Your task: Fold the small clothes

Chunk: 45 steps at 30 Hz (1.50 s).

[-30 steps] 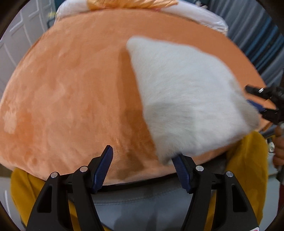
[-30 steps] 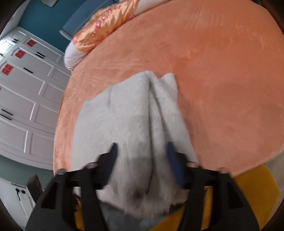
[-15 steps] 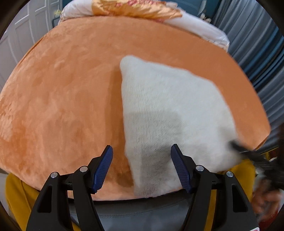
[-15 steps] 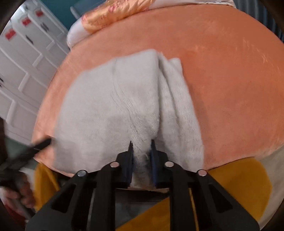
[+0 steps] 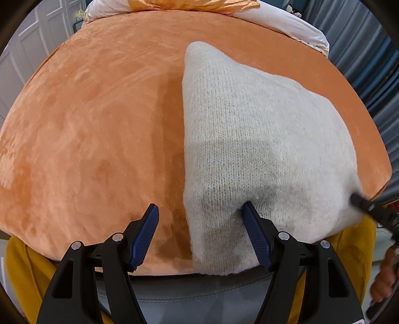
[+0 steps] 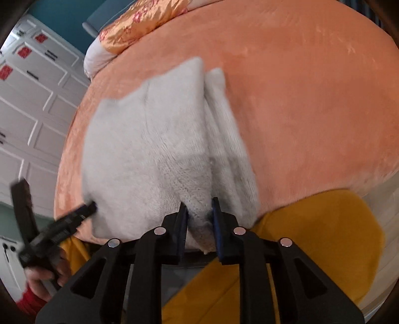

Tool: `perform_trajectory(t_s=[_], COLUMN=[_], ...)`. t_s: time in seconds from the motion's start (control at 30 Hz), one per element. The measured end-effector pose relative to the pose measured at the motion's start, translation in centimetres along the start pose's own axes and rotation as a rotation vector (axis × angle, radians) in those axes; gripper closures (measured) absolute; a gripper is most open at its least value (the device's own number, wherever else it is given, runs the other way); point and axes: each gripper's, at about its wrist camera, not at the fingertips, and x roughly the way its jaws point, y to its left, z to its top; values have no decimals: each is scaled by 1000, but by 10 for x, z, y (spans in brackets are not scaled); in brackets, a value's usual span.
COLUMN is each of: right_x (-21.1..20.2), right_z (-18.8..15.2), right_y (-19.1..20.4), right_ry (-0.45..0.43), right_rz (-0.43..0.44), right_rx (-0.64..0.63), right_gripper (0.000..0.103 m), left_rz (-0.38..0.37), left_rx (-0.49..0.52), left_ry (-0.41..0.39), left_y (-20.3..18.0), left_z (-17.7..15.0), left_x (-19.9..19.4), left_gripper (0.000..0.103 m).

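A white knitted garment (image 5: 261, 149) lies folded on the orange plush bed cover (image 5: 99, 124), near its front edge. My left gripper (image 5: 199, 234) is open, its jaws straddling the garment's near left corner, the right finger (image 5: 254, 236) pressed into the knit. My right gripper (image 6: 199, 224) is shut on the garment's (image 6: 154, 154) near edge, with cloth bunched between its pads. The left gripper (image 6: 64, 219) also shows at the garment's left side in the right wrist view. The right gripper's tip (image 5: 366, 204) shows at the garment's right corner in the left wrist view.
A gold patterned pillow (image 5: 189, 5) on white bedding lies at the bed's far end. White panelled wardrobe doors (image 6: 30, 104) stand to the left. Blue curtains (image 5: 369, 62) hang on the right. Yellow cloth (image 6: 311, 236) hangs below the bed's front edge.
My right gripper closed on the garment's near edge. My left gripper moved in over the near left corner while staying open. The garment shifted slightly.
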Motion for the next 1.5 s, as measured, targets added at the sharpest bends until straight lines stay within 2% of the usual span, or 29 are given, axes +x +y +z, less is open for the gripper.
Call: perform_trajectory(t_s=[0.03, 0.07, 0.1, 0.2, 0.3, 0.33, 0.37, 0.4, 0.43, 0.47, 0.53, 0.57, 0.6, 0.67, 0.7, 0.73, 0.83, 0.93, 0.97, 1.03, 1.13, 1.17, 1.27, 1.3, 1.33, 1.37, 1.47, 1.5], right_x=[-5, -10, -10, 4, 40, 54, 63, 71, 62, 40, 6, 0, 5, 47, 73, 92, 67, 24, 13, -5, -9, -2, 13, 12, 9, 6, -36, -38], right_z=[8, 18, 27, 63, 91, 102, 110, 114, 119, 125, 126, 125, 125, 123, 118, 111, 103, 88, 82, 55, 14, 10, -13, -14, -16, -14, -9, -6], right_y=[-1, -2, 0, 5, 15, 18, 21, 26, 34, 46, 58, 56, 50, 22, 5, -11, -18, -11, -12, -16, -20, -14, -15, -14, -12, -7, 1, 0], right_ry=[-21, -54, -76, -90, -65, -56, -38, -30, -64, -151, -259, -291, -285, -178, -93, -34, -98, -164, -170, -153, -80, -64, -22, -19, -24, -37, -158, -163], right_rz=[16, 20, 15, 7, -20, -35, -37, -36, -6, 75, 135, 143, 120, -14, -90, -109, -14, -9, -10, 1, 3, -5, -30, -45, -51, -32, 20, 6], right_rx=[7, 14, 17, -6, -23, -38, -56, -63, -66, -96, -132, -132, -116, -54, -28, 1, 58, 20, 7, -9, -29, -28, -19, -26, -42, -64, -86, -74], right_gripper=[74, 62, 58, 53, 52, 56, 83, 95, 94, 95, 95, 95, 95, 95, 95, 95, 91, 86, 74, 57, 57, 57, 52, 54, 72, 96, 97, 97], left_rz=[2, 6, 8, 13, 18, 22, 25, 28, 30, 31, 29, 24, 25, 27, 18, 14, 18, 3, 3, -2, -30, -45, -59, -41, -30, -26, -6, 3], left_rx=[2, 4, 4, -2, -3, 1, 4, 7, 10, 12, 11, 8, 6, 5, 3, 1, -5, -29, -27, 1, 20, 22, 67, 83, 91, 94, 95, 98], left_ry=[-1, 0, 0, -3, -6, -7, -8, -8, -8, -9, -14, -17, -12, -3, 3, 4, 5, 1, -11, -54, -125, -144, -137, -128, -116, -102, -80, -75], left_y=[1, 1, 0, -2, -4, -5, -5, -5, -5, -4, -3, -2, -2, -2, -2, -2, 1, 3, 2, -3, -13, -18, -38, -44, -46, -48, -52, -52], left_z=[0, 0, 0, -1, -1, -2, -2, -2, -1, 0, 1, 2, 3, 3, 3, 3, 3, 5, 6, 9, 11, 13, 22, 25, 26, 28, 29, 28], left_x=[0, 1, 1, 1, 1, 1, 1, 1, 1, 0, 0, 0, 2, 4, 6, 7, 8, 2, -3, -18, -43, -49, -47, -42, -38, -33, -24, -22], left_gripper=[35, 35, 35, 34, 33, 33, 33, 33, 33, 33, 33, 32, 31, 29, 28, 27, 24, 25, 25, 29, 29, 29, 29, 29, 29, 29, 29, 29])
